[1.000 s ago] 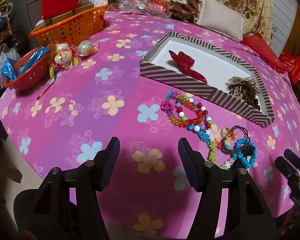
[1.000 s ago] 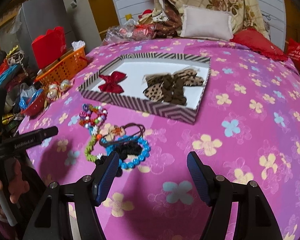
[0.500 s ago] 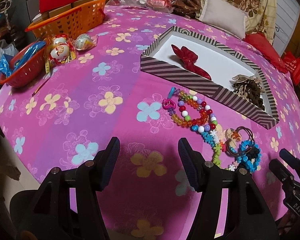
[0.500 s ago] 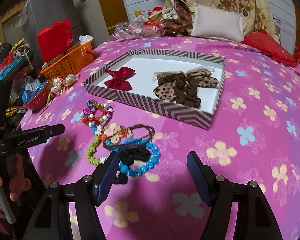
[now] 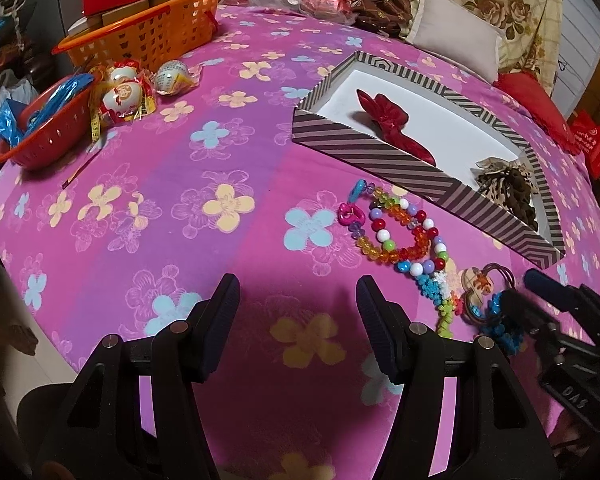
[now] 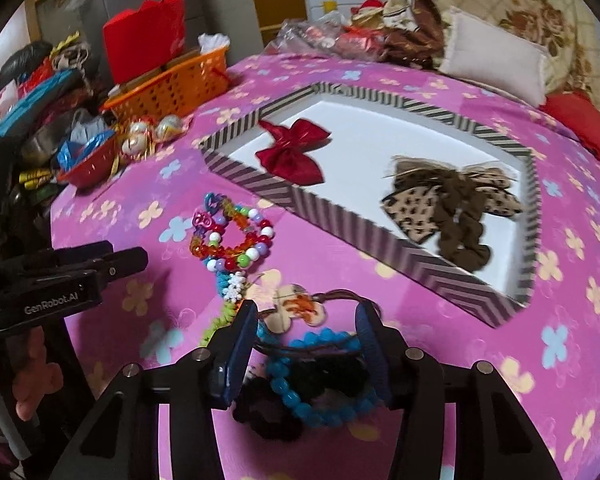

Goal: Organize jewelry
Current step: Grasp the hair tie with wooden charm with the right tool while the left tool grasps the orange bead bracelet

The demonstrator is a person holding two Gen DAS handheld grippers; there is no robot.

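A striped box [image 6: 452, 272] with a white floor holds a red bow [image 6: 294, 152] and a leopard-print scrunchie bow [image 6: 452, 204]. In front of it on the pink flowered cloth lie a multicolour bead bracelet [image 6: 236, 236], a hair tie with a wooden charm [image 6: 300, 304], a blue bead bracelet [image 6: 320, 404] and a black scrunchie [image 6: 268, 412]. My right gripper [image 6: 306, 344] is open, its jaws straddling the blue bracelet and hair tie. My left gripper [image 5: 296, 316] is open and empty over bare cloth, left of the bead bracelet [image 5: 396, 232]. The box [image 5: 380, 156] also shows in the left wrist view.
An orange basket [image 5: 148, 36] and a red bowl [image 5: 40, 128] with wrapped ornaments [image 5: 124, 96] stand at the far left edge. Pillows [image 6: 496, 64] and clutter lie behind the box. The cloth drops off at the near edge.
My right gripper has moved forward and down over the blue bracelet pile, its jaws now around it. The left gripper has moved slightly forward and stayed open.
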